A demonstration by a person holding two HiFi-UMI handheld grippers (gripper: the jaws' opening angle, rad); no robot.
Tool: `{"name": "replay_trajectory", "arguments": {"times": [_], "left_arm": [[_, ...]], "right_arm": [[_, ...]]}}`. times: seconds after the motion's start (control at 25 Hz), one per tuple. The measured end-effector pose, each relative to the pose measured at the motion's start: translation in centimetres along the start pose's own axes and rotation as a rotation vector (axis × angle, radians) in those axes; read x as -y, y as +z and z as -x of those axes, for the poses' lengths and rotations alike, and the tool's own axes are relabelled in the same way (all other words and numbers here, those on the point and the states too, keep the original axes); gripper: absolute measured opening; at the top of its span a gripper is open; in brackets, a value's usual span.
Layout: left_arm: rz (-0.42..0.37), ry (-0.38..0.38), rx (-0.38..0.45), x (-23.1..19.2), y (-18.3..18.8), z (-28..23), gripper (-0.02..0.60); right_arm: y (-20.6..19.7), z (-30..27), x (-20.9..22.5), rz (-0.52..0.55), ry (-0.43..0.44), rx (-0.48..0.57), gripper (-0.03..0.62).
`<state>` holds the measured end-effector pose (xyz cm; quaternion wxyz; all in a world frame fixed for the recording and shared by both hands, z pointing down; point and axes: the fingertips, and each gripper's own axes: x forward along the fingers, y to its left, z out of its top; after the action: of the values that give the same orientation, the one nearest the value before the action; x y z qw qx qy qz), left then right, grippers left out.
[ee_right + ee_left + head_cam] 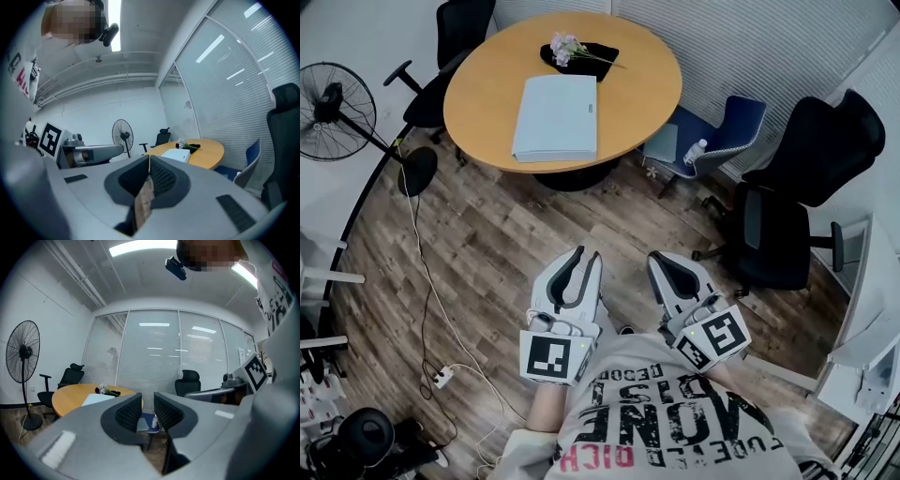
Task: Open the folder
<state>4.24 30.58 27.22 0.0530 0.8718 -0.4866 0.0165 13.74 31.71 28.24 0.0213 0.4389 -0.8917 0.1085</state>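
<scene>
- Closest in the head view is the person's printed shirt. Just beyond it the left gripper and the right gripper are held side by side over the plank floor, well apart from the table.
- Farther off, the folder lies closed and flat on the round wooden table, near a sprig of flowers on a dark cloth. A standing fan is at the left, and a blue chair is tucked at the table's right.
- In the left gripper view the jaws stand slightly spread with nothing between them. The blue chair shows through the gap, and the folder sits on the table far ahead, to the left.
- In the right gripper view the jaws are pressed together and empty. The folder lies on the table far beyond their tips, a little to the right.
</scene>
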Motion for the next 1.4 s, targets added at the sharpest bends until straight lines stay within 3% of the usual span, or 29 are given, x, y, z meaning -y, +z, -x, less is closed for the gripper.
{"name": "replay_trajectory", "arguments": {"times": [0.52, 0.88, 1.4], "left_arm": [[-0.006, -0.023, 0.001, -10.3, 1.3, -4.6, 0.091], [0.014, -0.04, -0.012, -11.7, 1.0, -6.5, 0.087], [0.024, 0.054, -0.02, -14.6, 1.3, -11.3, 0.077]], "right_arm": [[1.6, -10.6, 0.4, -0.027, -0.038, 0.023, 0.014], [1.6, -12.9, 1.5, -0.044, -0.06, 0.0, 0.014], [2.0, -18.2, 6.3, -0.062, 0.022, -0.038, 0.014]]}}
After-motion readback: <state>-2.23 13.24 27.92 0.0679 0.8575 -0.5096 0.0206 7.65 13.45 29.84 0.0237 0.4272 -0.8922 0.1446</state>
